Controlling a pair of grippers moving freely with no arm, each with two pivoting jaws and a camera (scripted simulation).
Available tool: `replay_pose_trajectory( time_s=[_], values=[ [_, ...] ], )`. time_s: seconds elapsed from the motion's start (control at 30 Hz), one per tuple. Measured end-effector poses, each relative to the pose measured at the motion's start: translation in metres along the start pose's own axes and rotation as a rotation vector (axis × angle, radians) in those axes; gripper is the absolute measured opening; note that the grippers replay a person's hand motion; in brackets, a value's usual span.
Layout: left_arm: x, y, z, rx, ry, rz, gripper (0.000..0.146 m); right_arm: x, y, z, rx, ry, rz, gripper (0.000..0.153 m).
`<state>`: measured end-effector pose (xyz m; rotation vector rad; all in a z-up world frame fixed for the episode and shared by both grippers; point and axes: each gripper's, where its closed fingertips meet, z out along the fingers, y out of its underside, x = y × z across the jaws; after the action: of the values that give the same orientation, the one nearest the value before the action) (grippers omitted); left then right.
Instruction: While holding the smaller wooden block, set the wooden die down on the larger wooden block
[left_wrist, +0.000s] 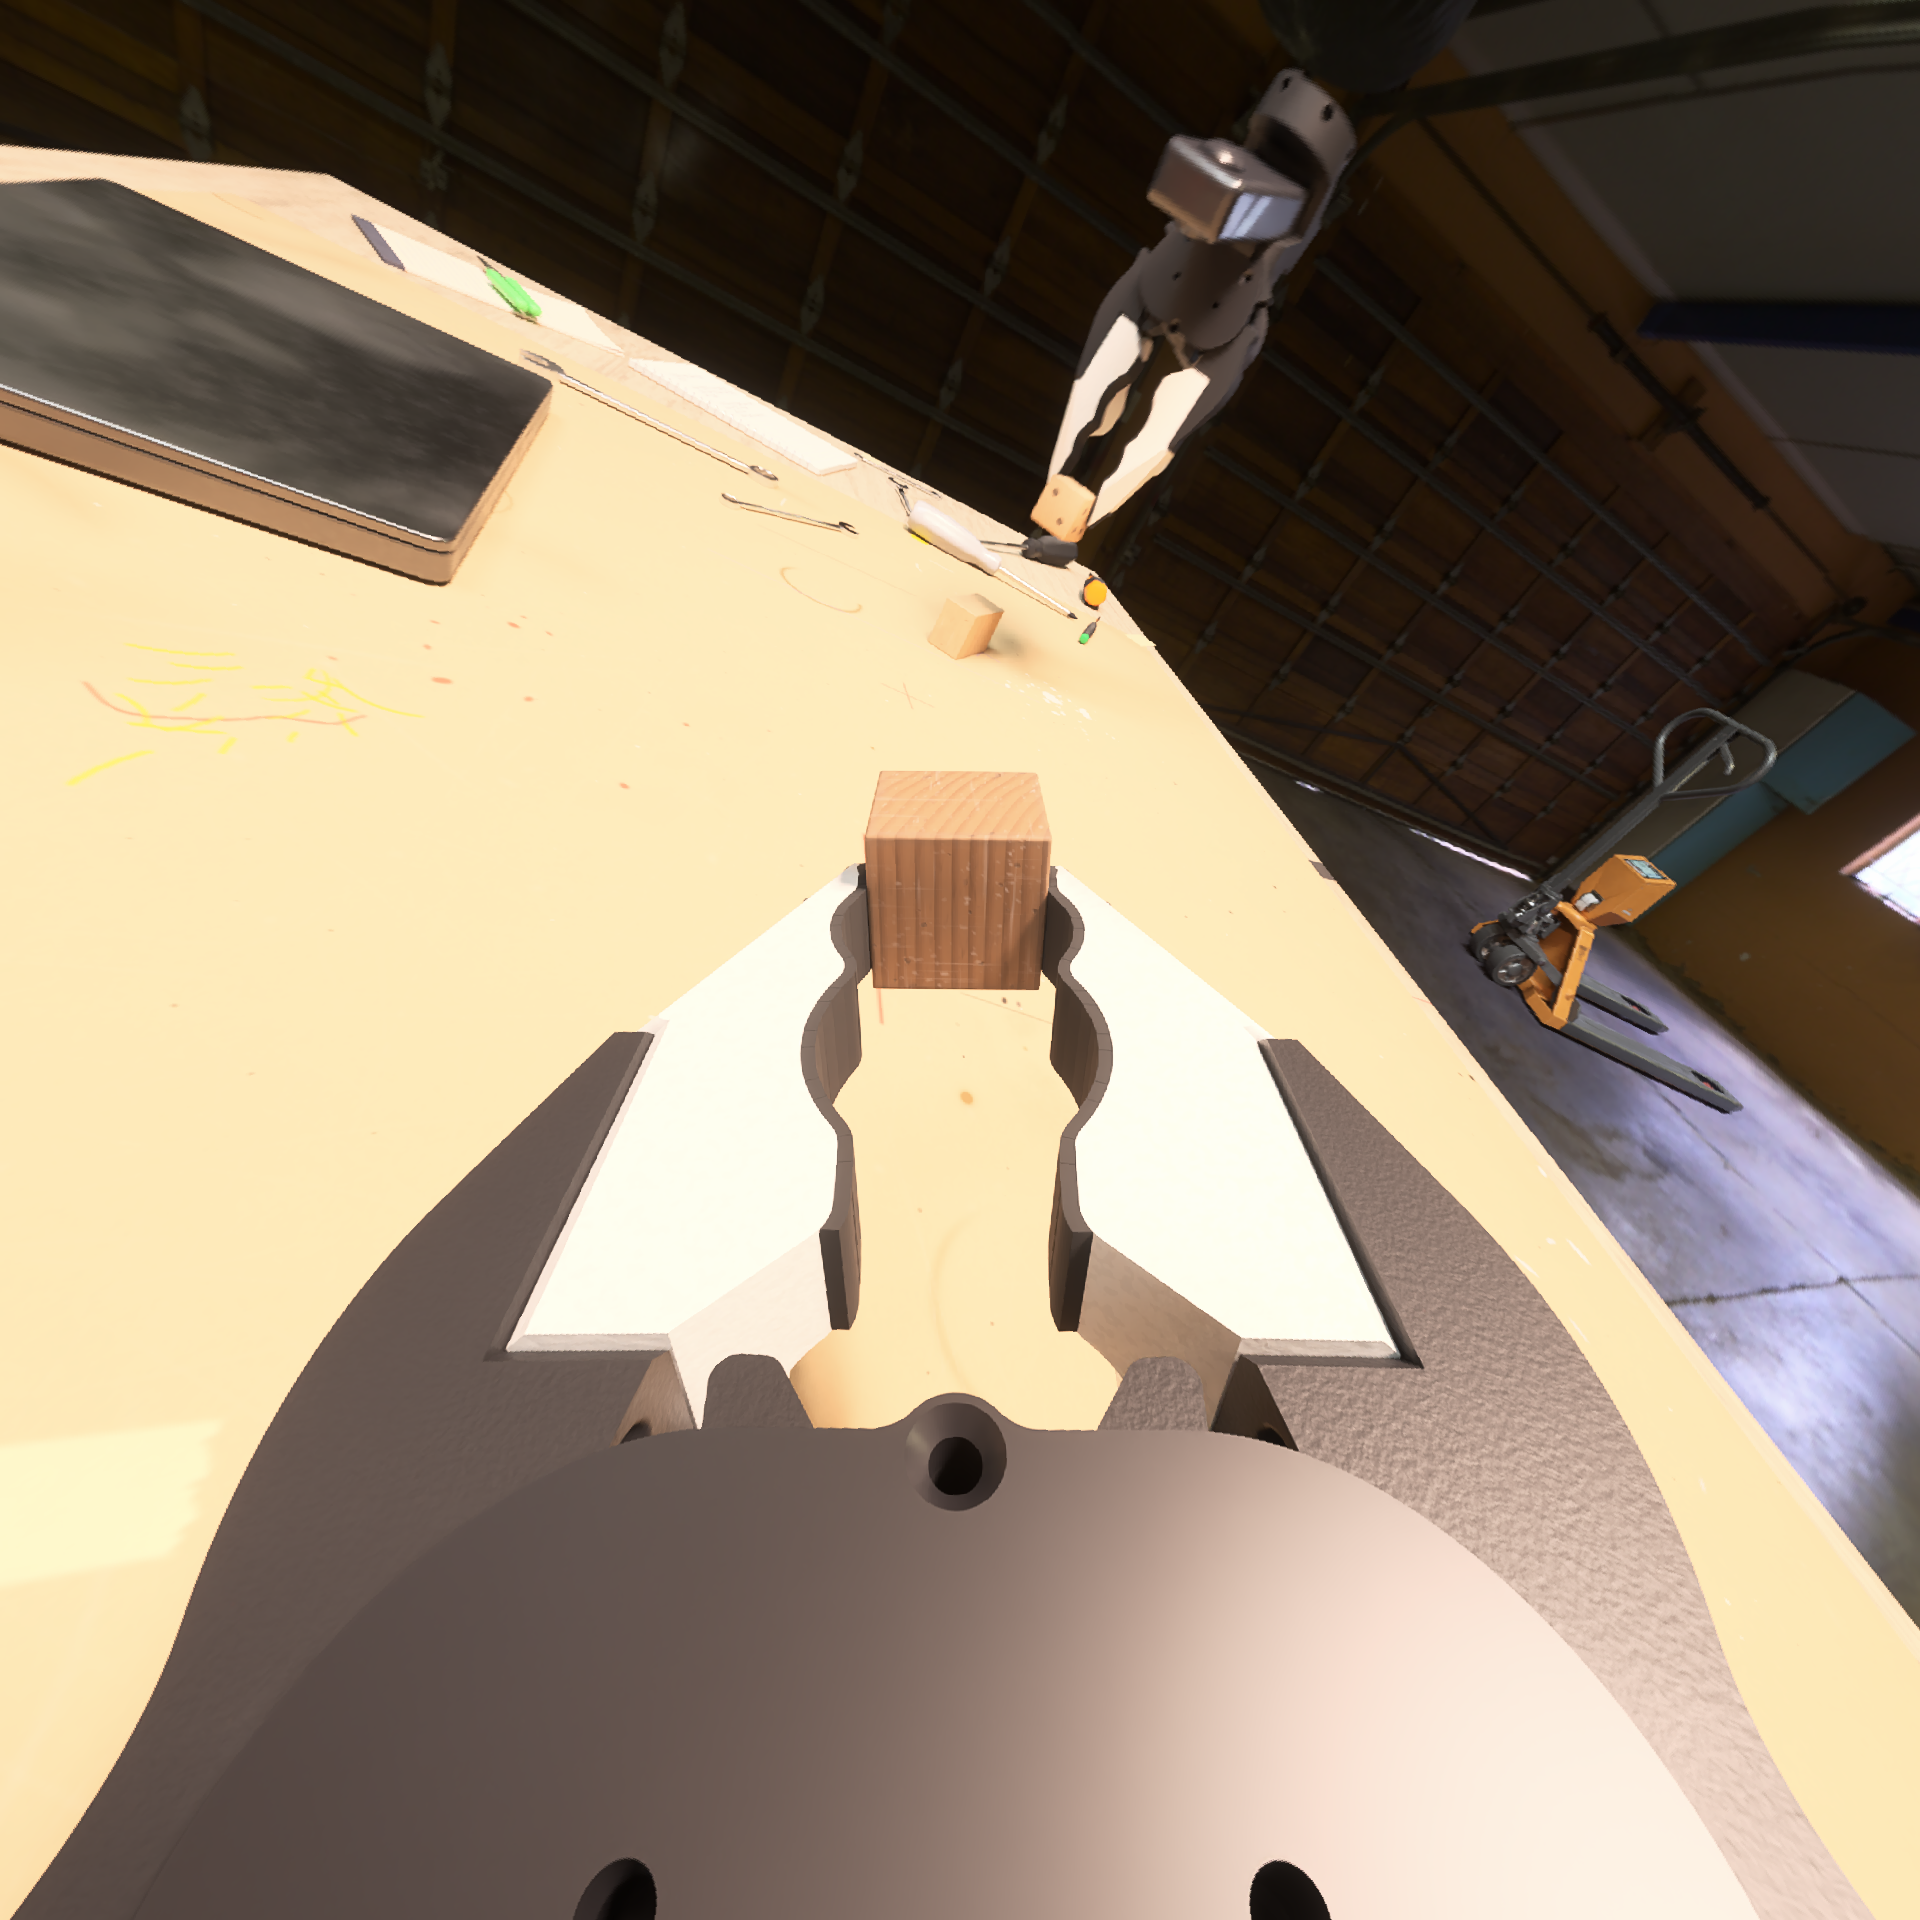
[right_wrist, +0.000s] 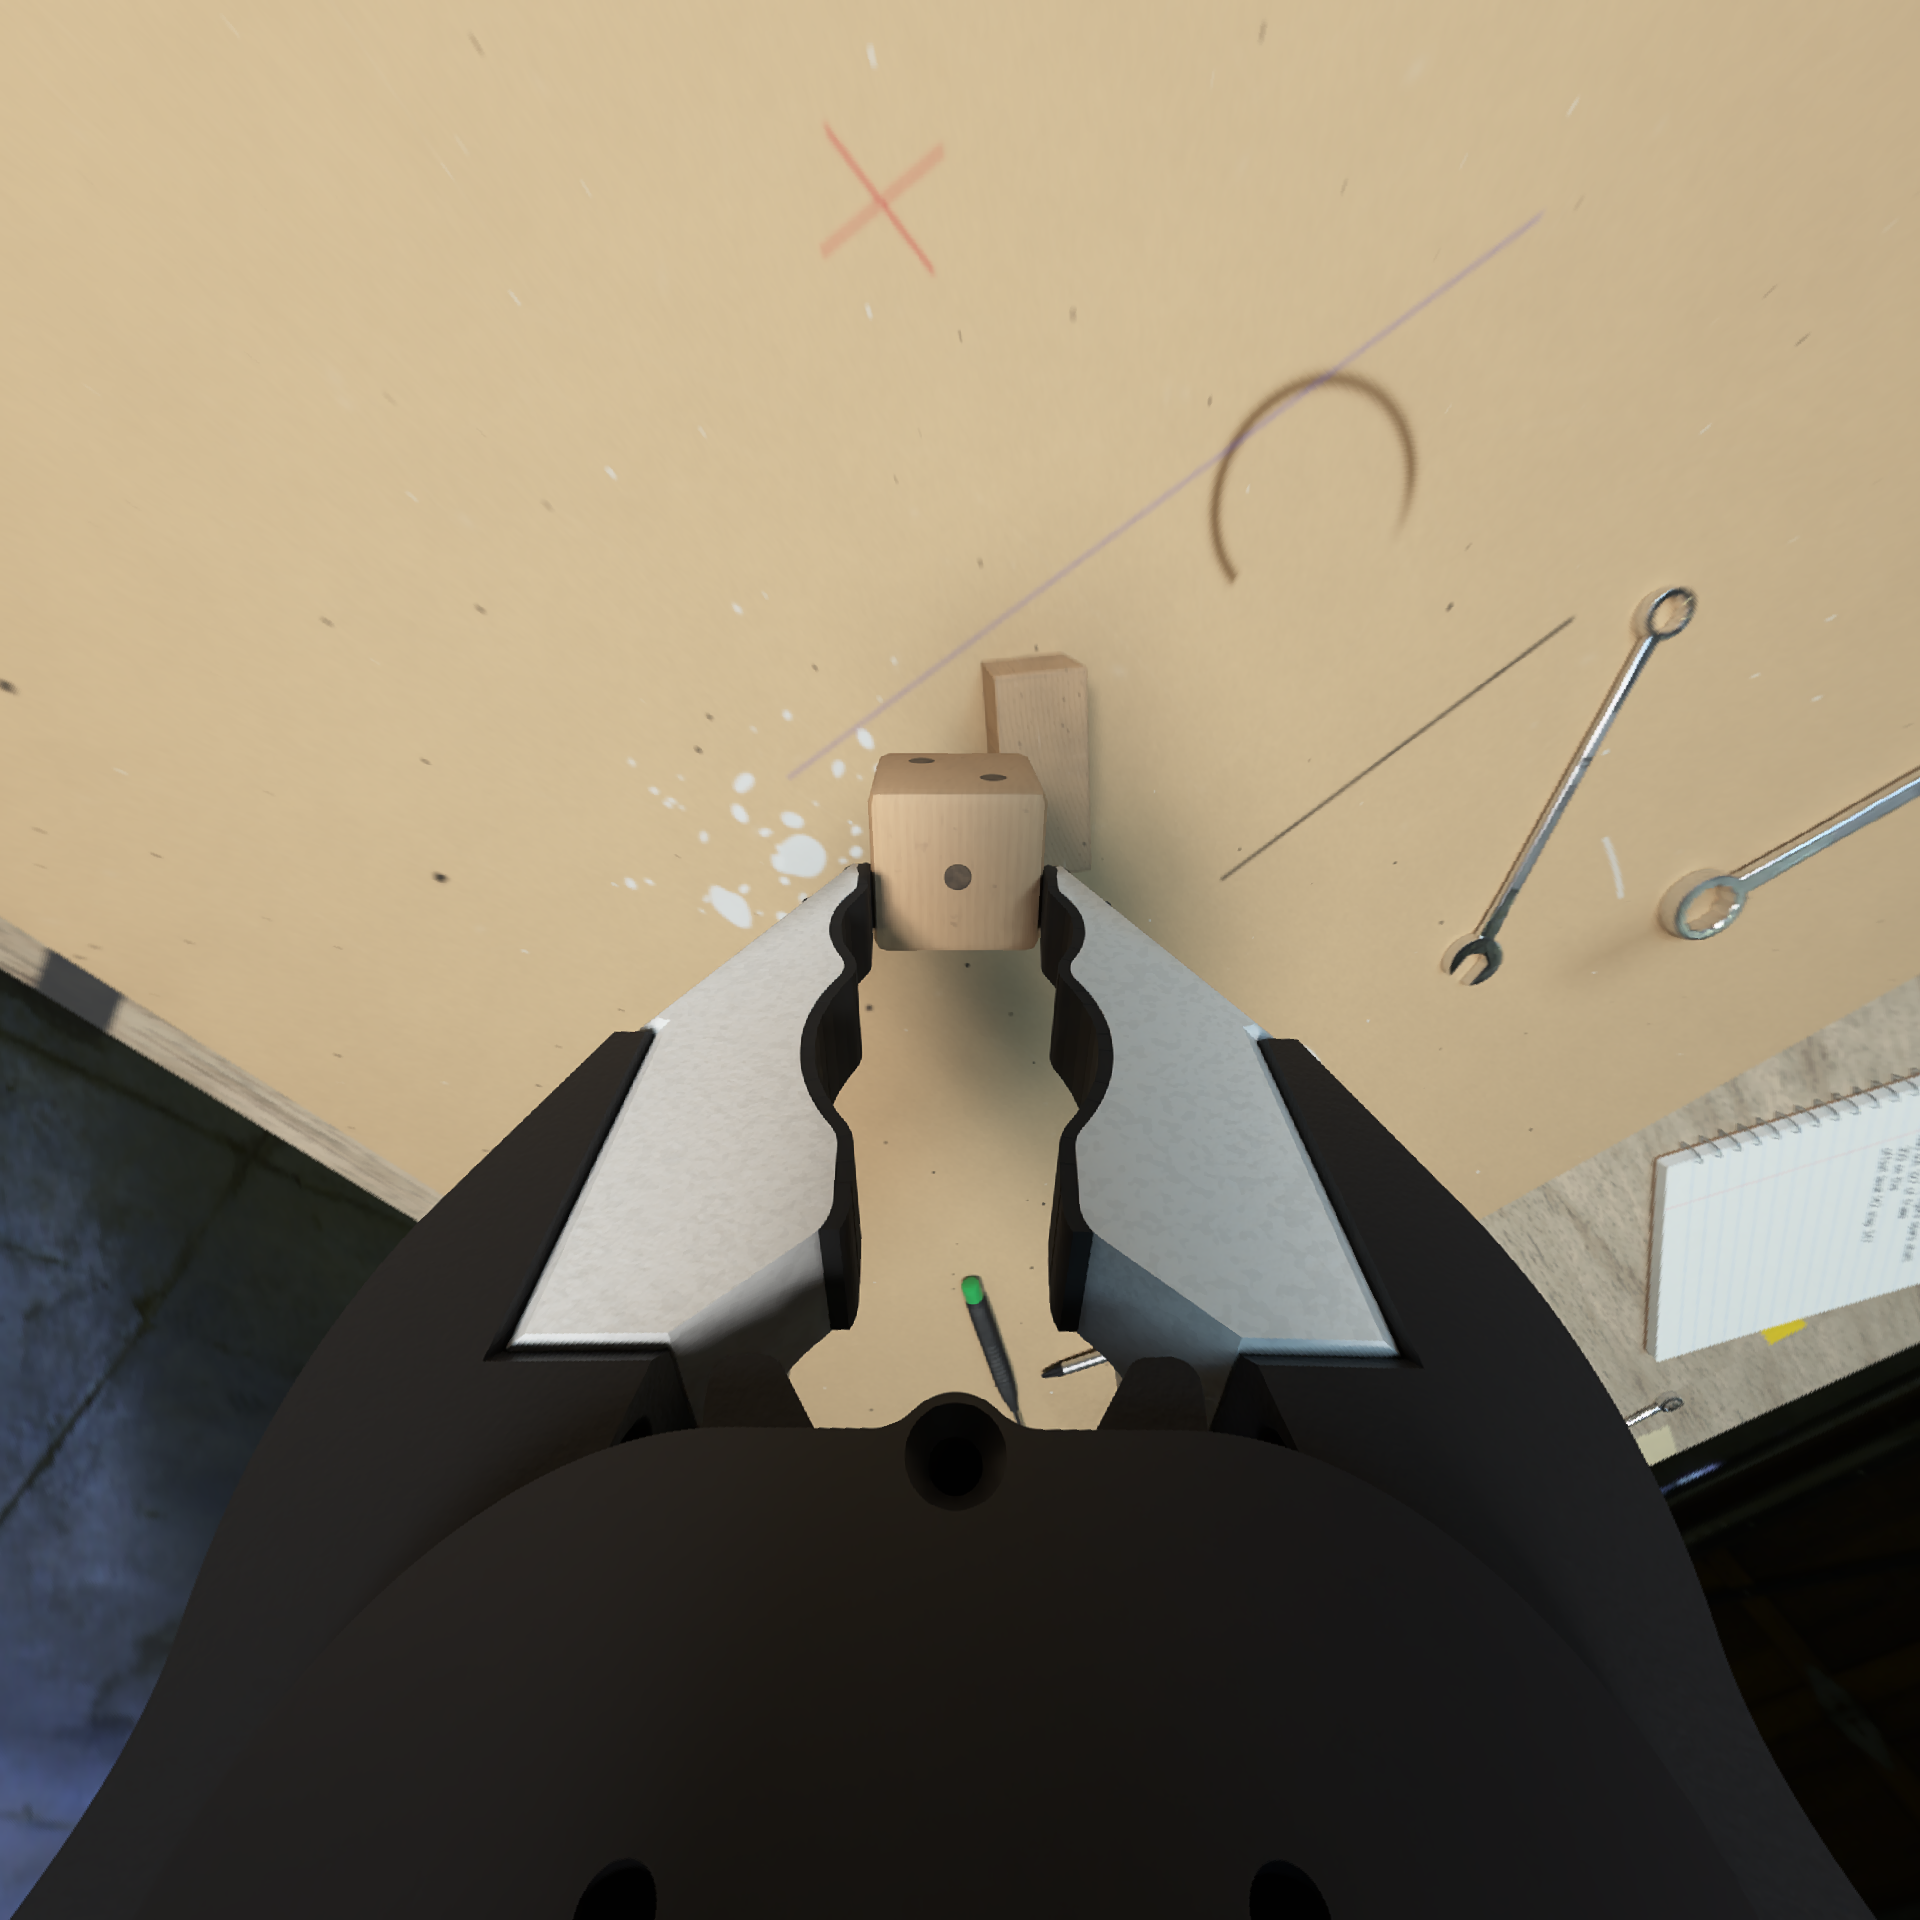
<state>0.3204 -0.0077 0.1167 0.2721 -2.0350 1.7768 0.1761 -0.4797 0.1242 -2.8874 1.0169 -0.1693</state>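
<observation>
Two claws each grip a wooden piece above a tan desk (right_wrist: 416, 468). The left claw (left_wrist: 956, 914) is clamped on the smaller block (left_wrist: 956, 883), a brown cube pinched between its two fingertips, with the grain of the near face running straight away from the claw. Block and claw hang over the desk.

Ahead of the left claw and slightly to its right, the larger block (left_wrist: 964, 625) rests on the desk near the far edge. Above and beyond it, the right claw (left_wrist: 1075, 509) points down at a slant, holding the die (left_wrist: 1062, 507) at its tips, clear of the block.

From the right claw's (right_wrist: 956, 904) own camera, the die (right_wrist: 956, 862) sits squarely between the fingertips, gripped on its left and right sides. One face with a single dot turns back toward the claw; a face showing two dots points away from it. The pale larger block (right_wrist: 1044, 738) lies just beyond the die and a little to the right, partly hidden behind it, its long axis running away from the claw. Two wrenches (right_wrist: 1569, 790) lie on the desk to the claw's right, and a notepad (right_wrist: 1787, 1226) sits farther right and nearer.
</observation>
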Motion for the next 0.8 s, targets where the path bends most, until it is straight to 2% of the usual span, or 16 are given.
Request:
replay_pose_trajectory(
  time_s=[0.17,0.37,0.67,0.8],
  values=[
    [0.005,0.009,0.012,-0.047,0.021,0.013,0.032,0.015,0.011,0.038,0.016,-0.008,-0.033,0.032],
    [0.009,0.024,0.024,-0.124,0.036,0.021,0.032,0.022,0.018,0.067,0.0,-0.028,-0.078,0.032],
    [0.015,0.041,0.037,-0.207,0.063,0.029,0.032,0.03,0.022,0.078,-0.011,-0.022,-0.1,0.035],
    [0.015,0.042,0.038,-0.217,0.06,0.033,0.032,0.032,0.019,0.078,0.03,-0.015,-0.099,0.038]
  ],
)
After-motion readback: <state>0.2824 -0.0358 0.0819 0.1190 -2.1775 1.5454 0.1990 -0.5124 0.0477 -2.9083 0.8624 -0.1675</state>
